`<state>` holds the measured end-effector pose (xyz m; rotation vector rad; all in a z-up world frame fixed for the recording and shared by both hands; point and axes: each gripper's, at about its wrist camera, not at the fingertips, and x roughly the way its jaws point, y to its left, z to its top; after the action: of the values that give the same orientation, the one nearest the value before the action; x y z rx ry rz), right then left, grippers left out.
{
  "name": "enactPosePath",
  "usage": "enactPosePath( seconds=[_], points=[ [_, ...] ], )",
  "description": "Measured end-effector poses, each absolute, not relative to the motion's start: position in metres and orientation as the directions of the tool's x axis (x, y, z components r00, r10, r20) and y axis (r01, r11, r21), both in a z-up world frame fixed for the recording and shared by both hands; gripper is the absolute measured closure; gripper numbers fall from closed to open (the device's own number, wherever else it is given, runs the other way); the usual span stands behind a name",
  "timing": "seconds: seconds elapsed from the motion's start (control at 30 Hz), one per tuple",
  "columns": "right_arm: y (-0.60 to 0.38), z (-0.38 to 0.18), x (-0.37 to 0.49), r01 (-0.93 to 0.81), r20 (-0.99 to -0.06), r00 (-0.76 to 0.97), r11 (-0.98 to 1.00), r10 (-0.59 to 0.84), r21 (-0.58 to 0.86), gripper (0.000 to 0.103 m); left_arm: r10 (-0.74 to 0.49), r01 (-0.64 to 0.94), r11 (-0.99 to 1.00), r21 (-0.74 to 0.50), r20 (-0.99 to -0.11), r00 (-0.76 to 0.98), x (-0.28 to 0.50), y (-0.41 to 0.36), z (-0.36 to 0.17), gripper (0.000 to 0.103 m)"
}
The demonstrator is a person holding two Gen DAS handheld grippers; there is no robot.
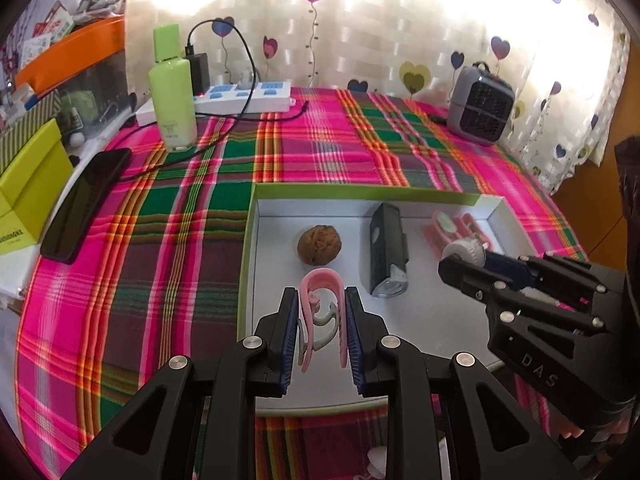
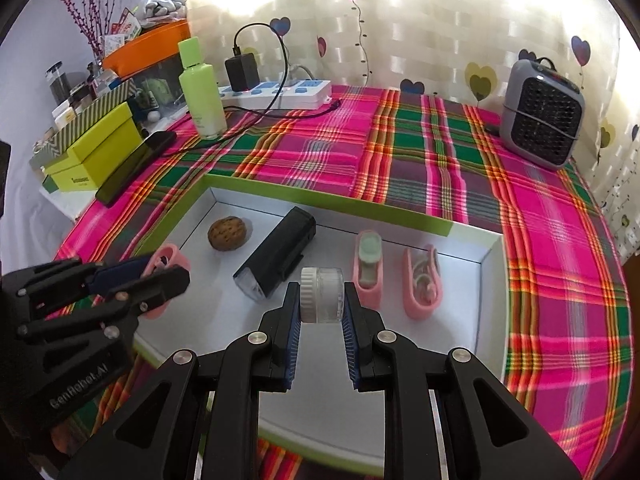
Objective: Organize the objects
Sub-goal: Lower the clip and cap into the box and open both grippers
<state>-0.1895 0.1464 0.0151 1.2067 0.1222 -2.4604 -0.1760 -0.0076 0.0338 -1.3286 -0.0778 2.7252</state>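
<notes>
A shallow white box with a green rim (image 1: pixel 360 190) (image 2: pixel 320 196) lies on the plaid cloth. Inside it lie a walnut (image 1: pixel 319 245) (image 2: pixel 227 233), a black lamp (image 1: pixel 386 256) (image 2: pixel 276 258) and two pink clips (image 2: pixel 369 272) (image 2: pixel 424 284). My left gripper (image 1: pixel 321 300) (image 2: pixel 164 268) is shut on another pink clip (image 1: pixel 322 312), held over the box's left front part. Over the middle of the box, my right gripper (image 2: pixel 321 292) (image 1: pixel 450 266) is shut on a small clear jar with a white lid (image 2: pixel 322 295) (image 1: pixel 466 252).
At the back left stand a green bottle (image 1: pixel 174 96), a power strip with a black charger and cable (image 1: pixel 244 98), and a dark phone (image 1: pixel 86 204). Yellow-green boxes (image 1: pixel 28 184) sit off the table's left edge. A grey heater (image 1: pixel 480 106) stands back right.
</notes>
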Motion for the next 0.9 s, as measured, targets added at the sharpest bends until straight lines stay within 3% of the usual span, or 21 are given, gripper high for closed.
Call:
enactPosePath(
  seconds=[0.9],
  points=[
    [0.132,0.002,-0.22,0.407,-0.8,-0.524,-0.911,-0.293,0.068,0.082,0.104,-0.075,-0.994,-0.075,-0.803,-0.587,-0.196,-0.004,0.019,0.082]
  ],
)
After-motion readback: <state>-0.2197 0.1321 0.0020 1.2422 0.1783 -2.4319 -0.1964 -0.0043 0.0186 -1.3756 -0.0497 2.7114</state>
